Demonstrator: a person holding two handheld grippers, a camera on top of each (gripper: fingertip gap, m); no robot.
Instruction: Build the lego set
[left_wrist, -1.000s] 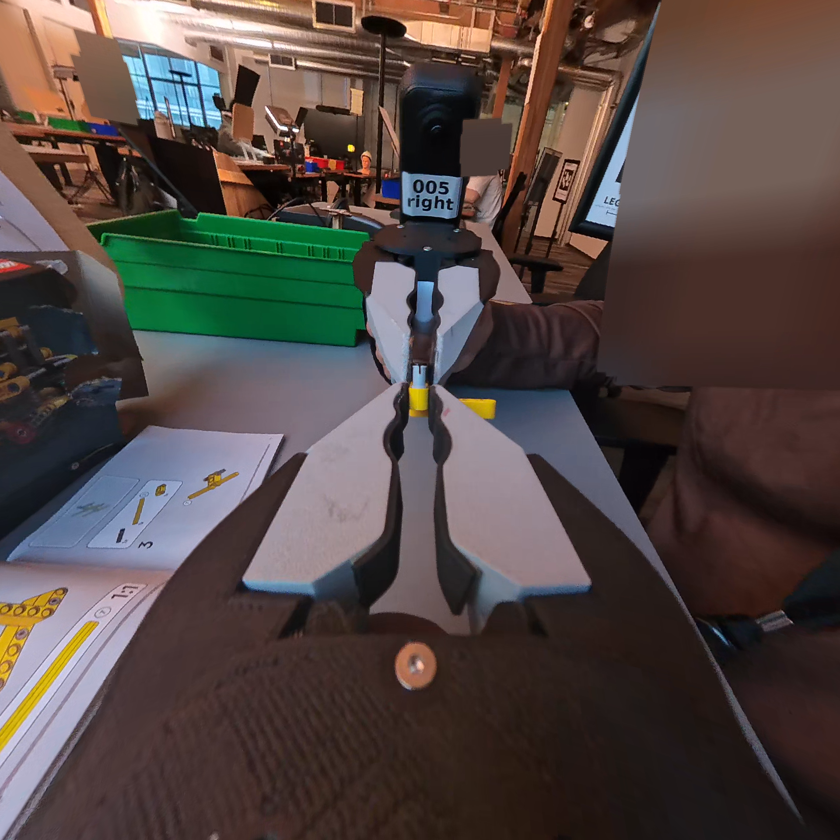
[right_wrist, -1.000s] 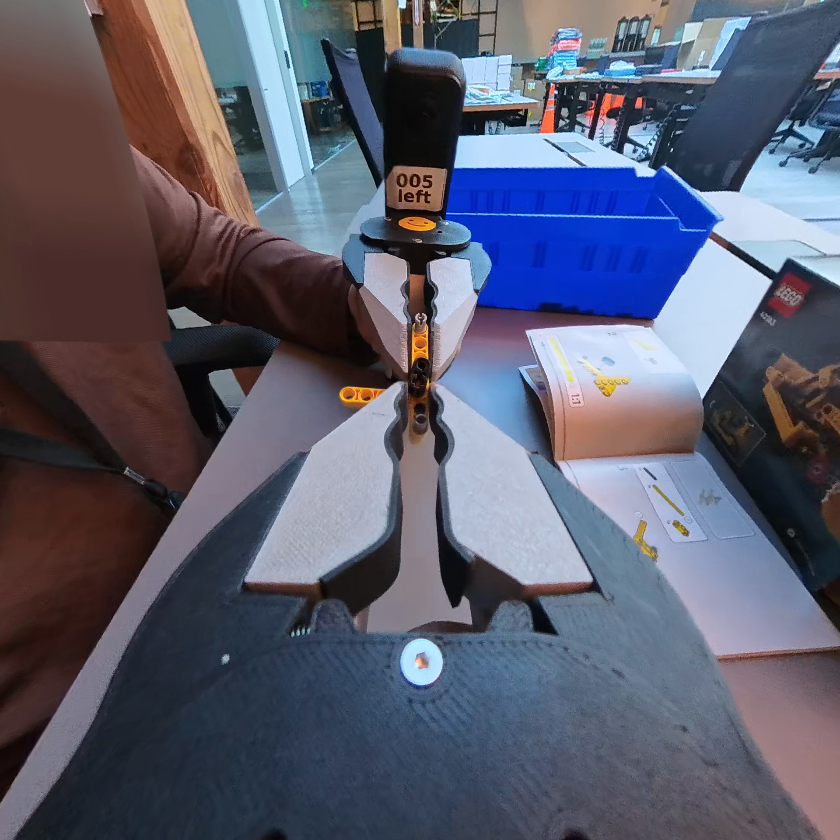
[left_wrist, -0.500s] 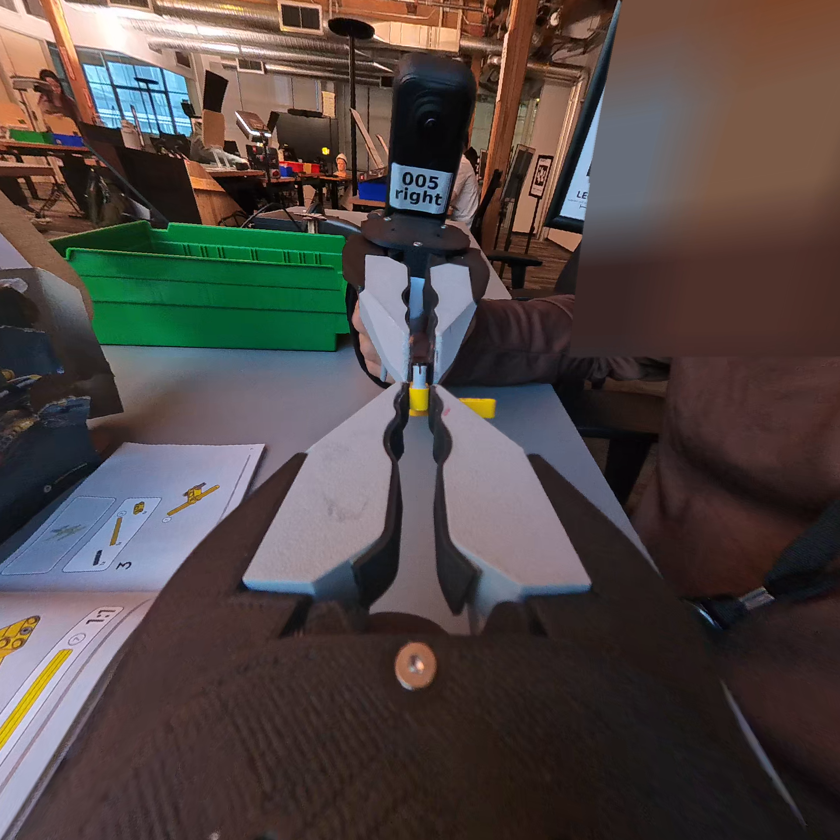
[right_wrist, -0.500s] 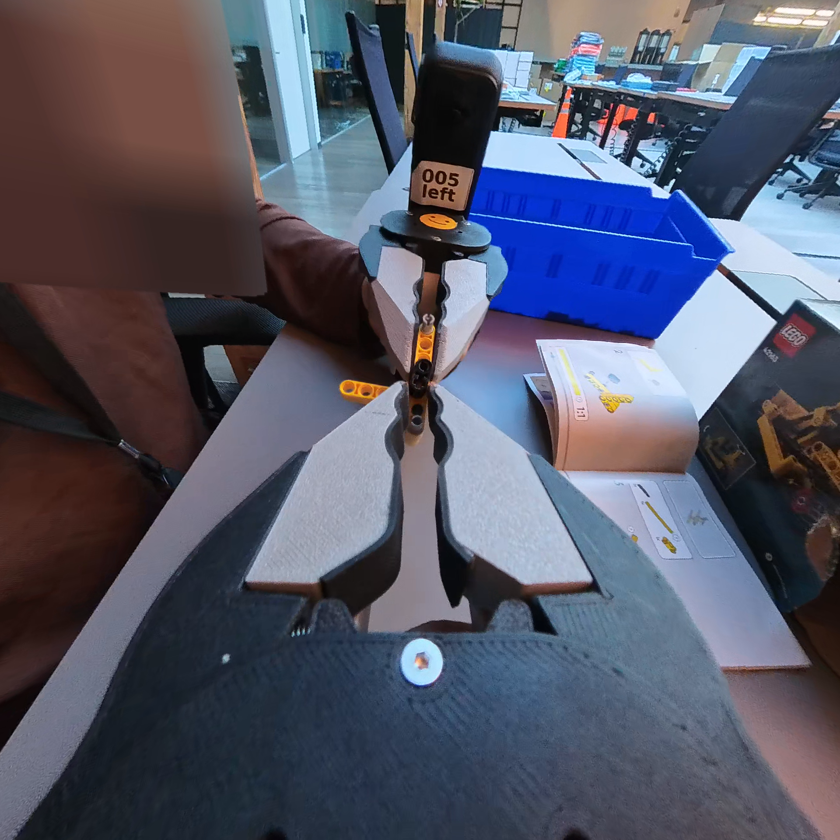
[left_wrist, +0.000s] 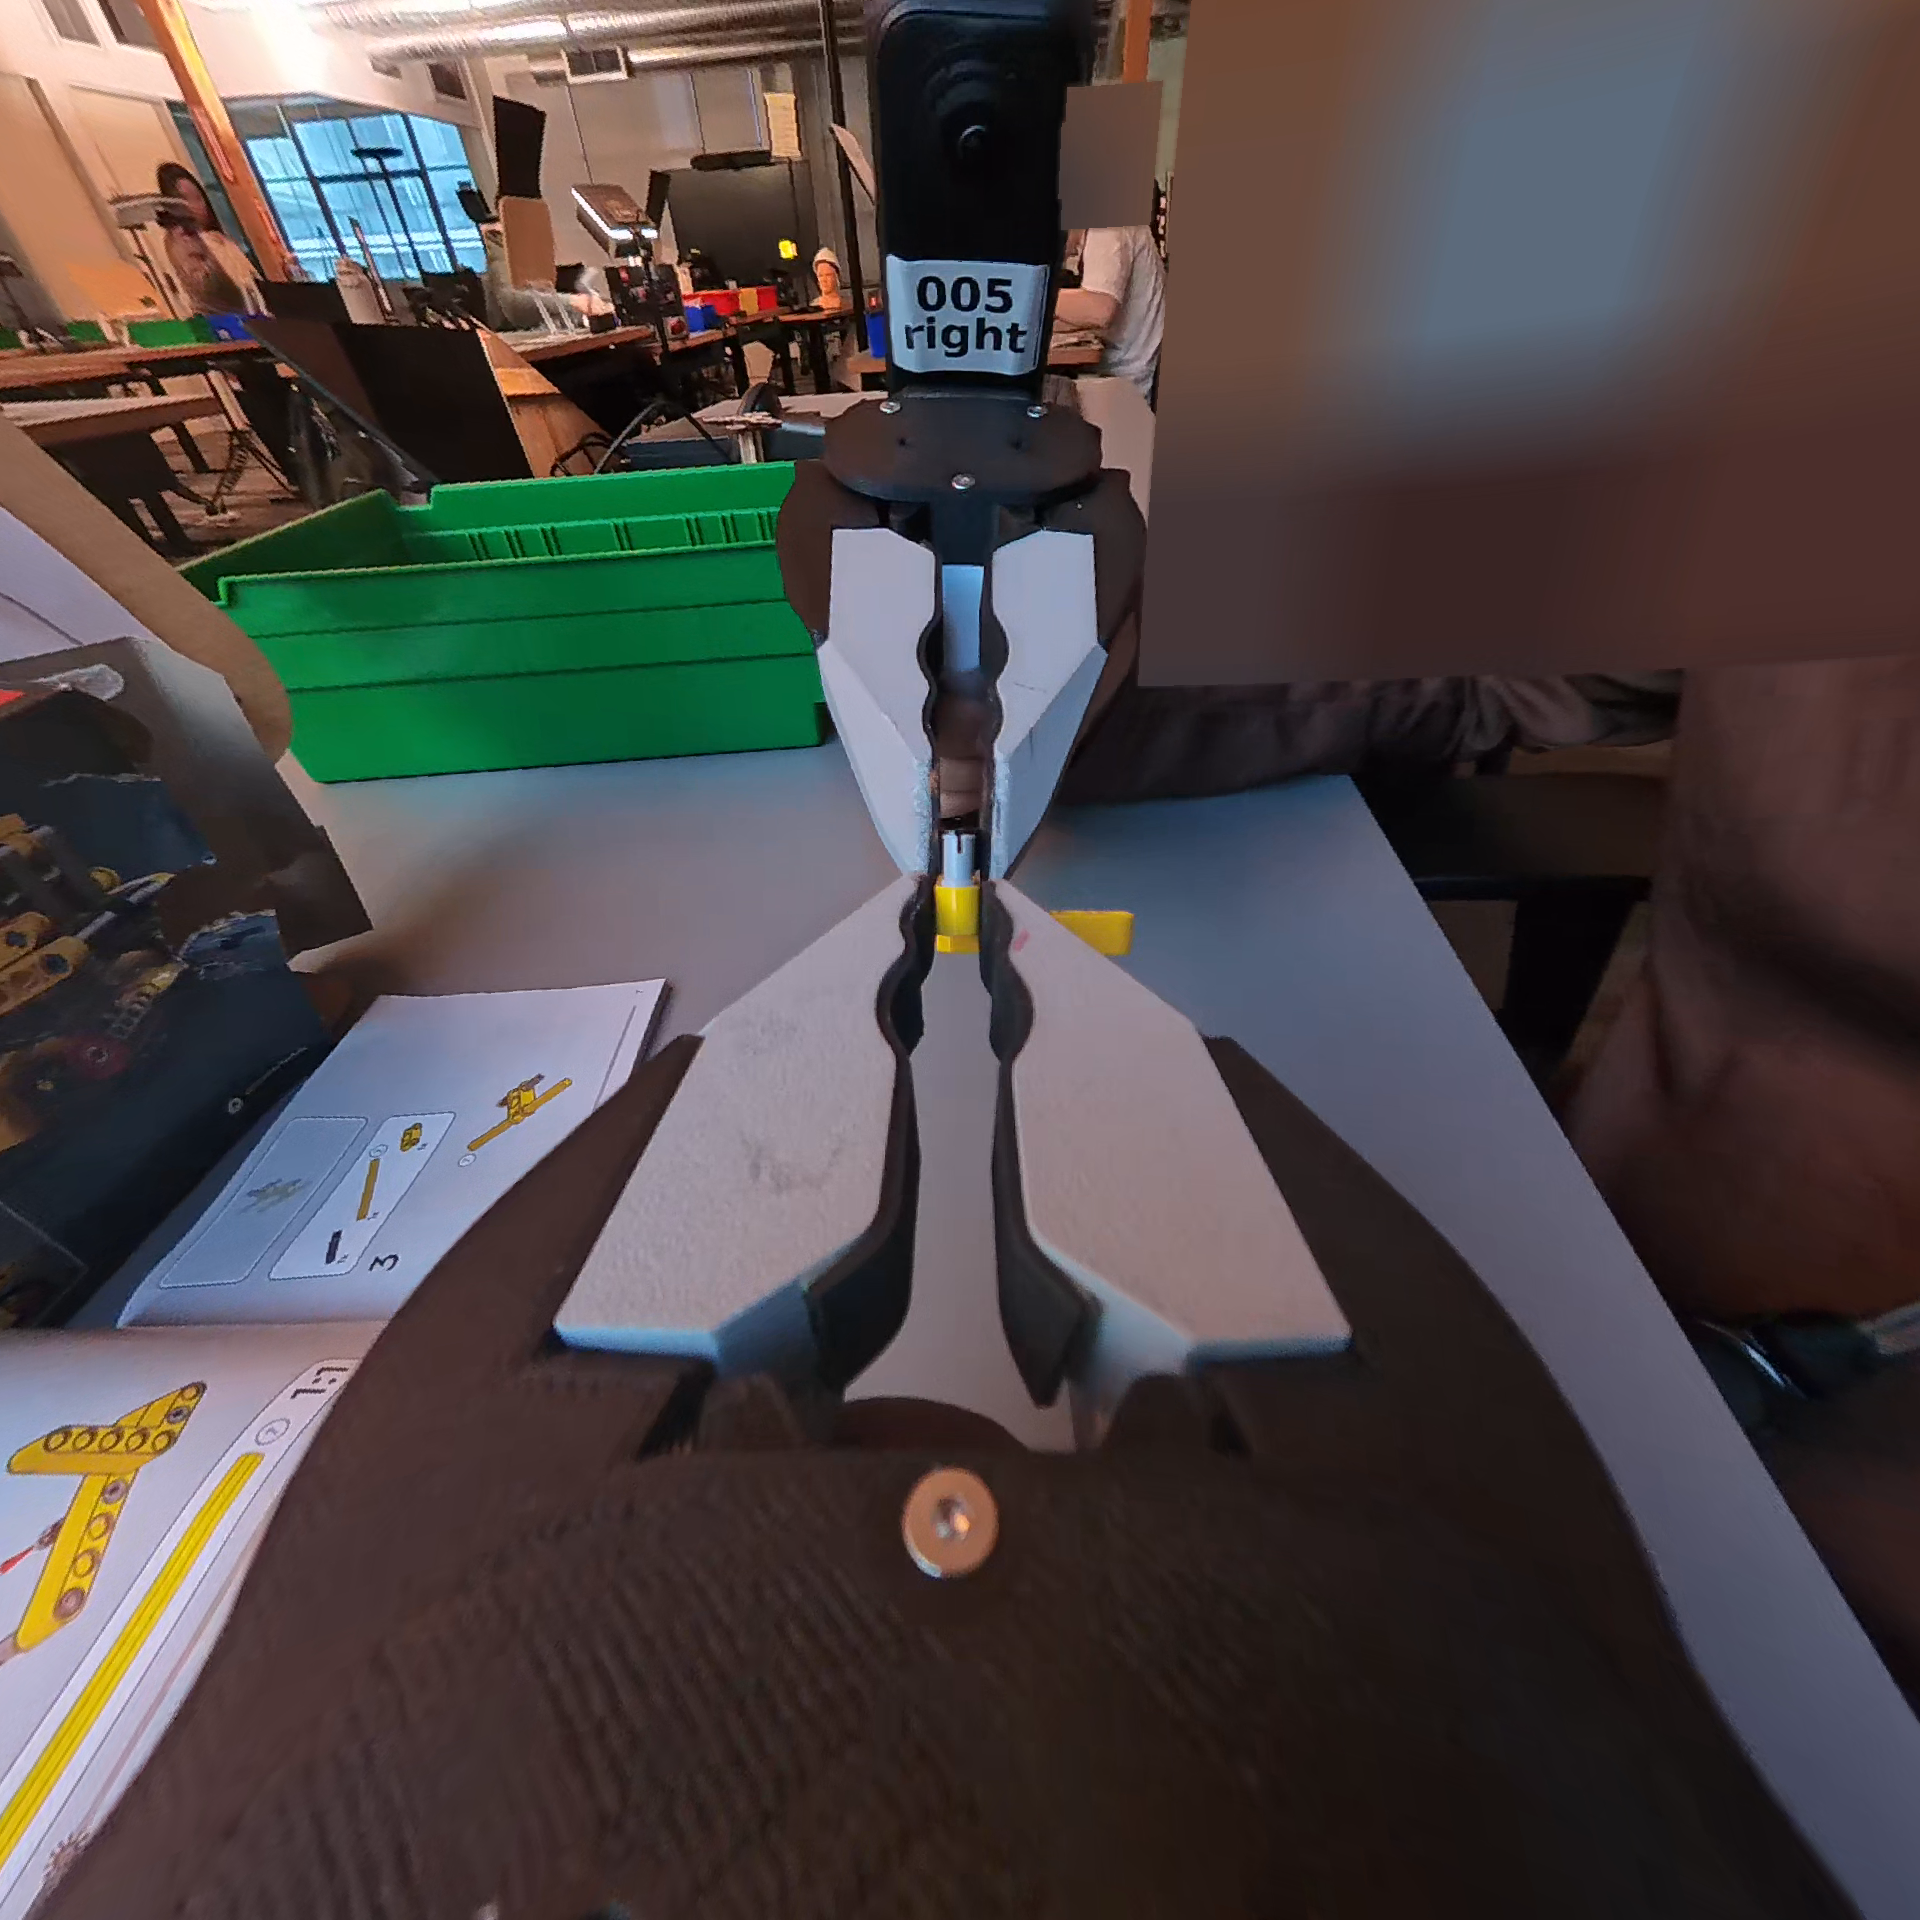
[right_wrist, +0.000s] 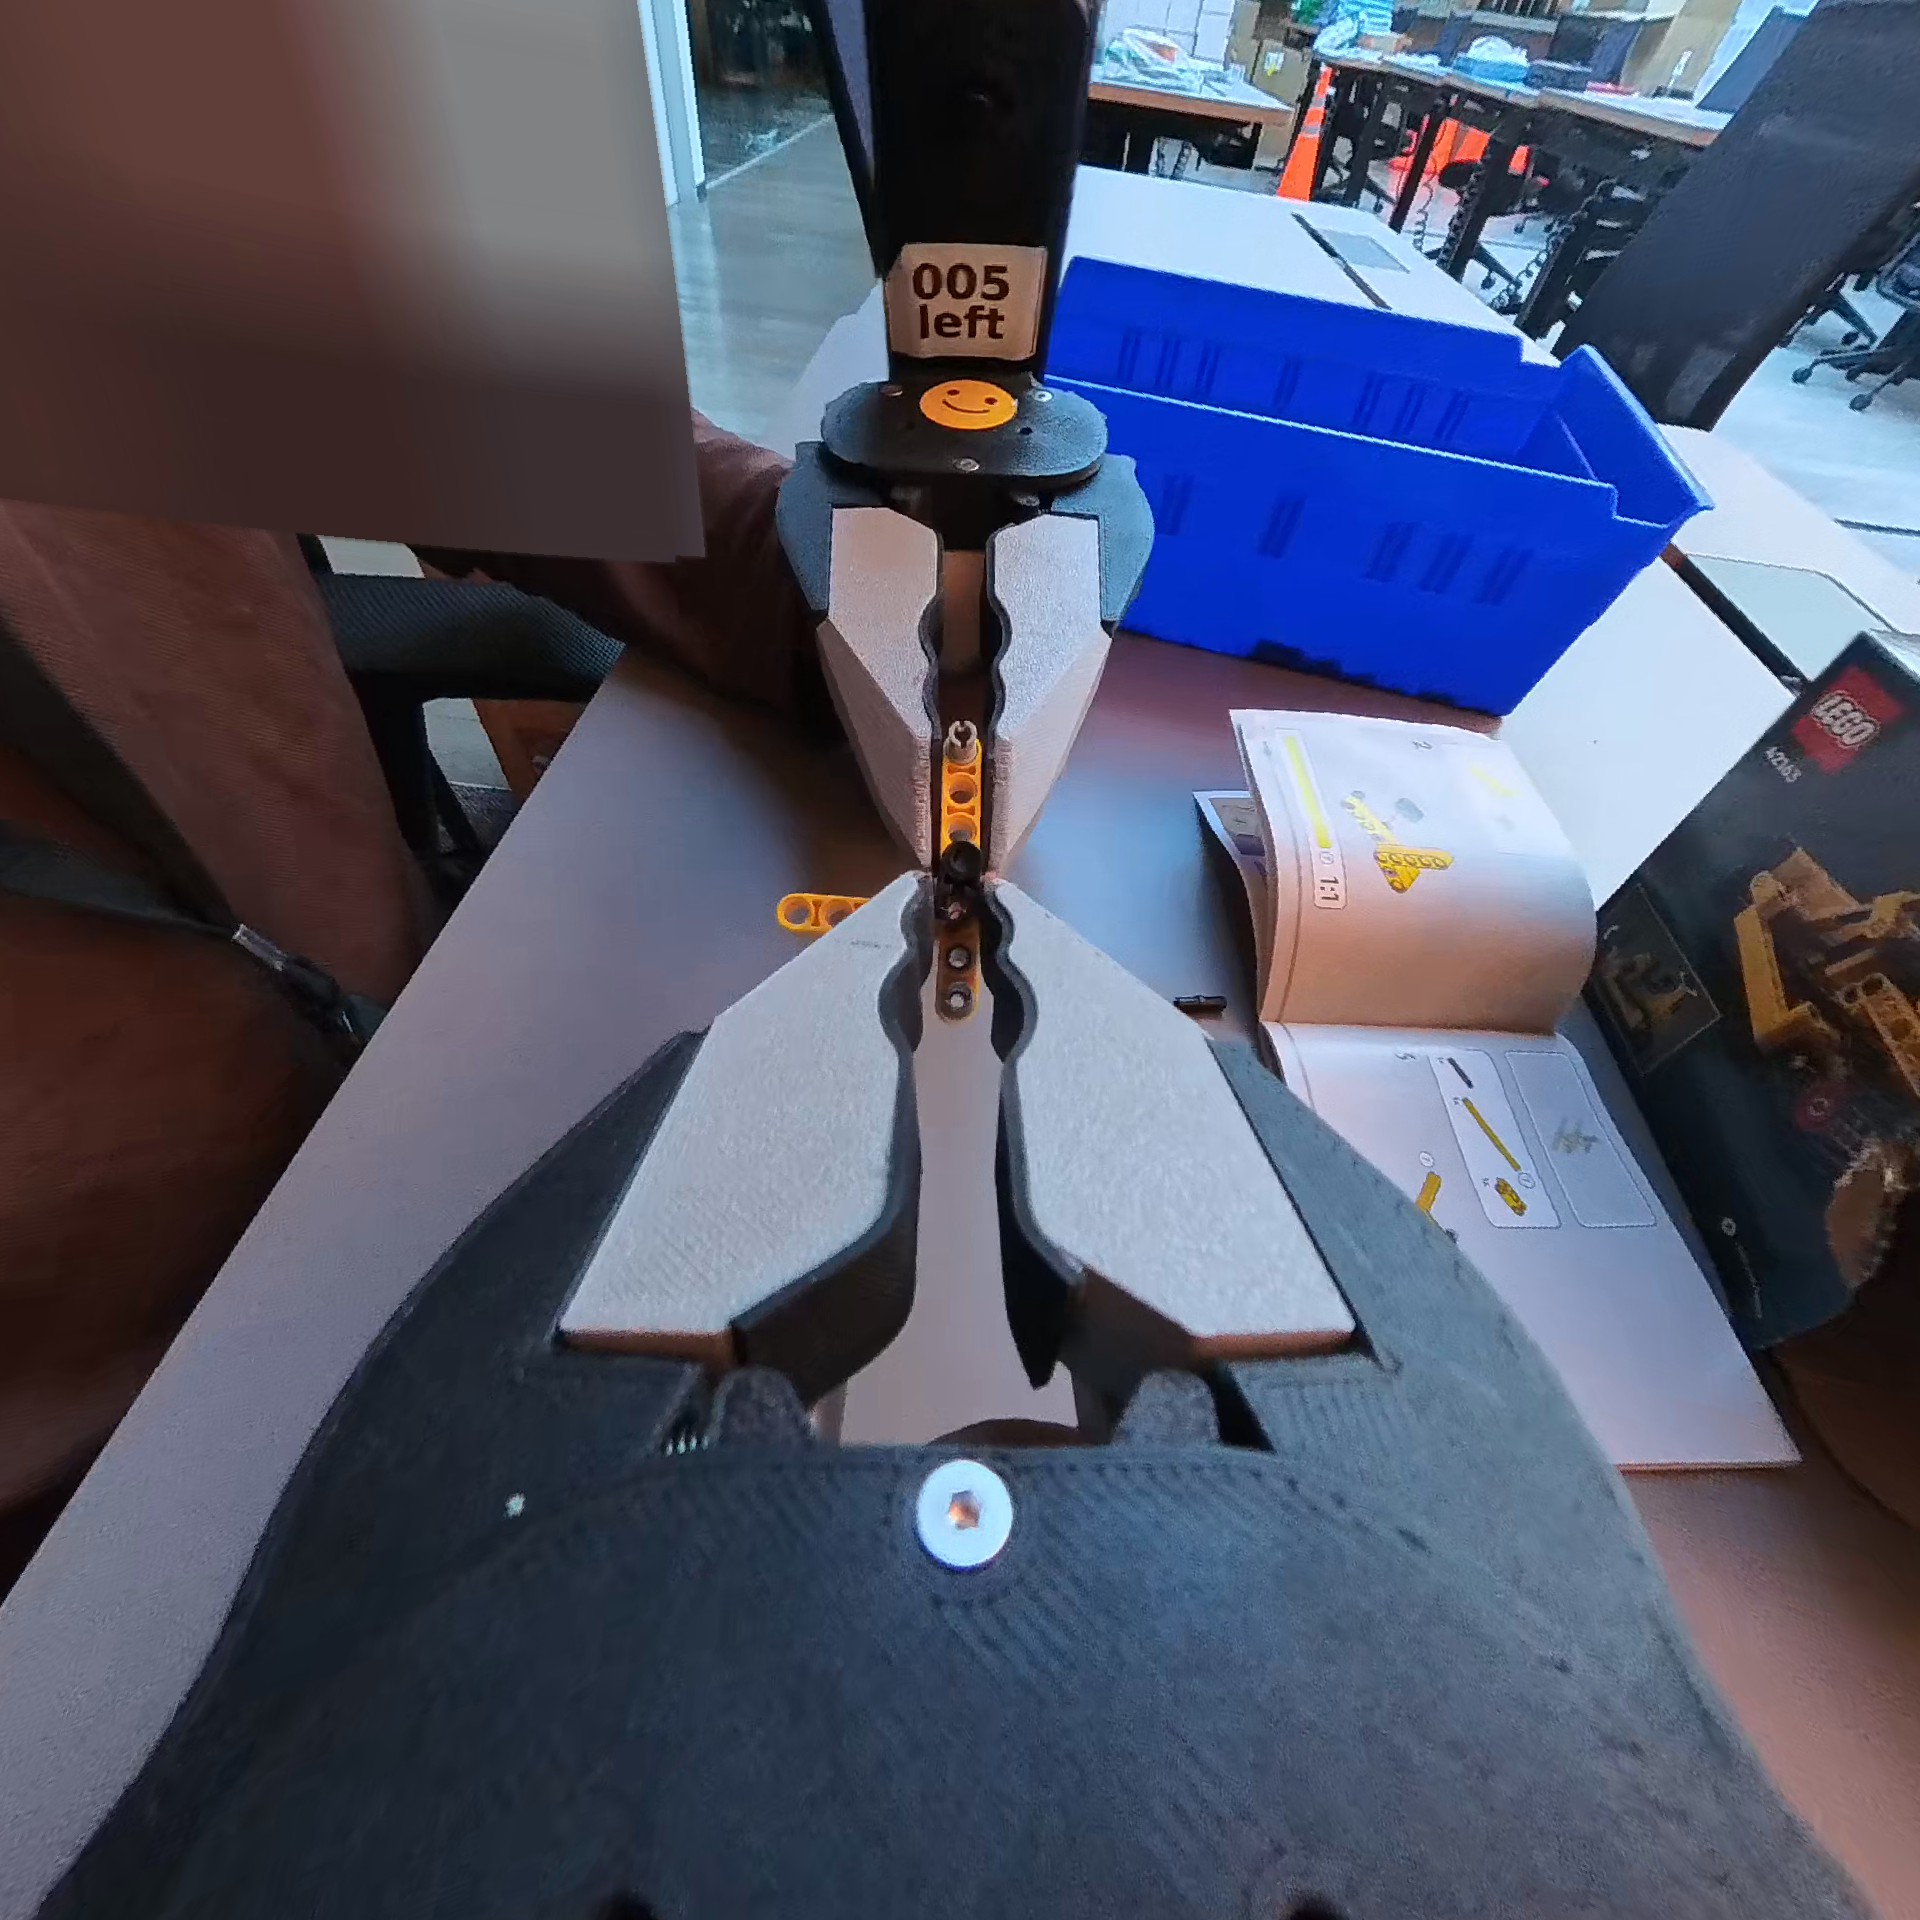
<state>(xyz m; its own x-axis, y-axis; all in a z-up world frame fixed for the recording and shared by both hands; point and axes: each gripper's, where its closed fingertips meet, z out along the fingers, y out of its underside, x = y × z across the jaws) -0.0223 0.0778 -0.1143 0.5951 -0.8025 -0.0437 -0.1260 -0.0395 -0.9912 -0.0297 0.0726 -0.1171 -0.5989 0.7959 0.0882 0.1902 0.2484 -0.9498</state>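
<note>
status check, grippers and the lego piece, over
Left gripper shut on yellow beam. Right gripper shut on black pin, tip to tip with the left. Spare yellow beam lies on table; nothing in the way.

Right gripper (right_wrist: 958, 914) tips closed on a small black pin (right_wrist: 957, 871). Facing it tip to tip, left gripper (right_wrist: 961, 821) clamps a yellow holed beam (right_wrist: 961, 795), edge-on, running down between both sets of fingers. Second yellow beam (right_wrist: 816, 913) flat on the grey table (right_wrist: 582, 935), just left of the tips. Open instruction booklet (right_wrist: 1455, 1039) to the right (loose black pin (right_wrist: 1200, 1003) beside it), set box (right_wrist: 1787, 987) at far right, blue bin (right_wrist: 1351, 520) behind.
</note>
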